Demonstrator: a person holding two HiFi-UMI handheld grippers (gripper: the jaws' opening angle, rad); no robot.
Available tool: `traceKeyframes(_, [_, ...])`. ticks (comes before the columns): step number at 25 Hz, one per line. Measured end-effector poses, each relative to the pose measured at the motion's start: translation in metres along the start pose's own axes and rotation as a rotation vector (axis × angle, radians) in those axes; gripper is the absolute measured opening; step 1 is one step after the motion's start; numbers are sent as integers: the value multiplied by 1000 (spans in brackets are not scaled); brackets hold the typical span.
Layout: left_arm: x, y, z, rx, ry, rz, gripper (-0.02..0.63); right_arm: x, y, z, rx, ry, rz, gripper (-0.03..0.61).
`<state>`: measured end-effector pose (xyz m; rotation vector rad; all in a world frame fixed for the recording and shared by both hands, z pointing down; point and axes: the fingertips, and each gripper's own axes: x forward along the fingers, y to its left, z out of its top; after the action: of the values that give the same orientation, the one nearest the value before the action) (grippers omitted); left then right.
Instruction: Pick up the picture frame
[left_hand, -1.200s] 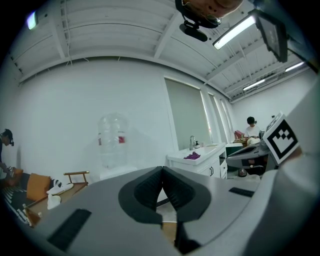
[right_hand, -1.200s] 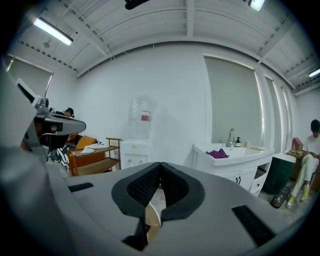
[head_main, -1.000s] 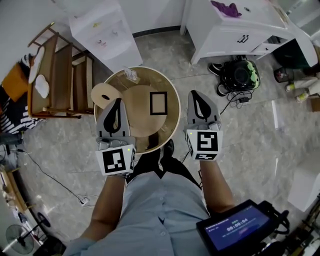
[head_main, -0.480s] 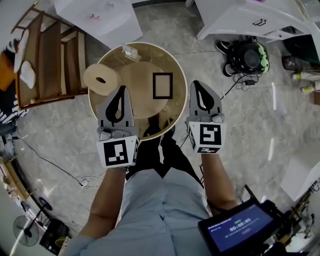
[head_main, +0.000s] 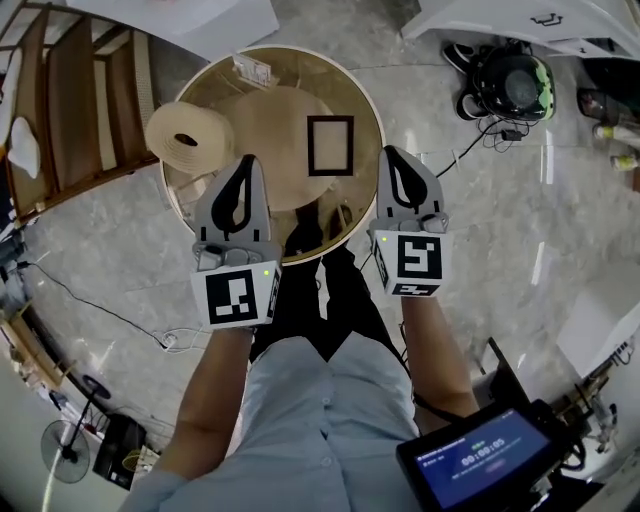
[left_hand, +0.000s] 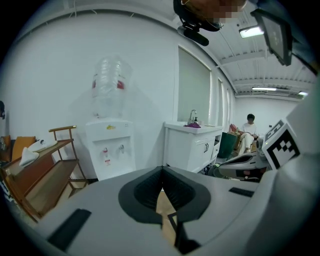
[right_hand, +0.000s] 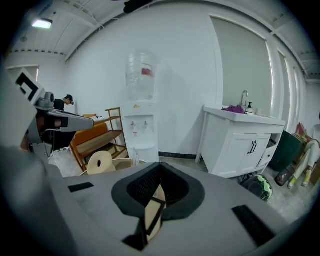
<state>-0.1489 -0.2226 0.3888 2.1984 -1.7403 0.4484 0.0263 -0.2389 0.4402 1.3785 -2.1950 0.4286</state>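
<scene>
A black-edged picture frame (head_main: 330, 145) lies flat on the round wooden table (head_main: 372, 190), right of its middle. My left gripper (head_main: 248, 160) hovers over the table's near left part, jaws together, nothing held. My right gripper (head_main: 390, 152) hangs at the table's right rim, just right of the frame, also shut and empty. In the left gripper view the left gripper (left_hand: 162, 169) has its tips meeting, and a dark corner of the frame (left_hand: 173, 218) shows through the gap below. In the right gripper view the right gripper (right_hand: 160, 165) is closed too, with the frame (right_hand: 152, 212) seen behind the jaws.
A cream roll (head_main: 182, 138) lies on the table's left side and a small clear stand (head_main: 253, 70) at its far edge. A wooden rack (head_main: 80, 100) stands left, a white cabinet (head_main: 520, 20) and a helmet (head_main: 515, 85) at the upper right. A seated person (left_hand: 248, 131) is far off.
Both grippers have come down toward the table, side by side, and the table and frame now look larger. The jaws stayed shut throughout.
</scene>
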Motion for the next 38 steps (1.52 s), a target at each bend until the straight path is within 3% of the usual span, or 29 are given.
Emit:
traceKeyframes(6, [26, 5, -28, -35, 31, -14, 11, 29, 5, -36, 22, 50, 3, 15])
traceKeyframes(11, [44, 9, -56, -1, 77, -28, 11, 49, 6, -68, 46, 92, 3, 15])
traceKeyframes(28, [92, 7, -131, -24, 170, -65, 11, 108, 9, -152, 98, 192, 15, 21])
traceKeyframes(38, [97, 7, -162, -41, 209, -76, 11, 124, 10, -190, 131, 228, 23, 101])
